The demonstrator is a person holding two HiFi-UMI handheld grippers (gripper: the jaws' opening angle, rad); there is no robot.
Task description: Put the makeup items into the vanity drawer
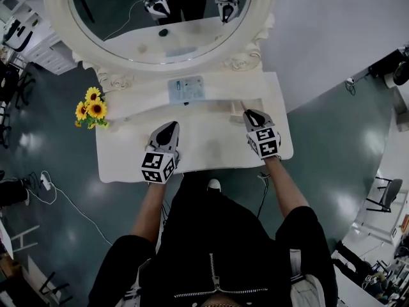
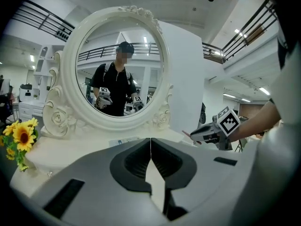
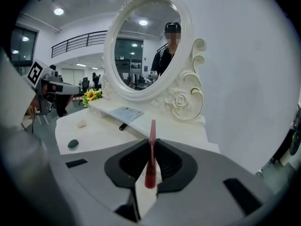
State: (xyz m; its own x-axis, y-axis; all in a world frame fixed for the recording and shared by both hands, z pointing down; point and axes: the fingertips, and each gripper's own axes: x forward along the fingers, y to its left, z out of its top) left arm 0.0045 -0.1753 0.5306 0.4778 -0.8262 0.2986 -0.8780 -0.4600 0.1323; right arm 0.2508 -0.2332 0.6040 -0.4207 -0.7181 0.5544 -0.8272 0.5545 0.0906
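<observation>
A person stands at a white desk (image 1: 211, 149) with a hand-held gripper in each hand, facing an oval mirror (image 1: 160, 18) in a carved white frame at the desk's 12 o'clock. The right hand-held gripper (image 3: 152, 145) is clamped on a slim red stick (image 3: 151, 161), which runs up between the pads and juts past their tips toward the mirror's base. In the head view this gripper hangs over the desk's 3 o'clock side. The left hand-held gripper (image 2: 150, 141) has its jaws together with nothing between them. It sits over the desk at about 7 o'clock, pointing toward the mirror, well apart from the right one. On the raised shelf just below the mirror lies a flat, pale blue packet (image 1: 186, 89). In the right gripper view, a short black stick (image 3: 123, 125) lies at the shelf's front edge, just beside the packet. The same view shows a dark oval piece (image 3: 73, 144) and a small pale lump (image 3: 82, 124) resting on the desk, apart from each other, off toward that view's 9 o'clock. What either piece is cannot be told. A bunch of sunflowers (image 1: 92, 107) stands at the desk's 10 o'clock corner, beside the mirror frame. The glass reflects the person and both grippers.
</observation>
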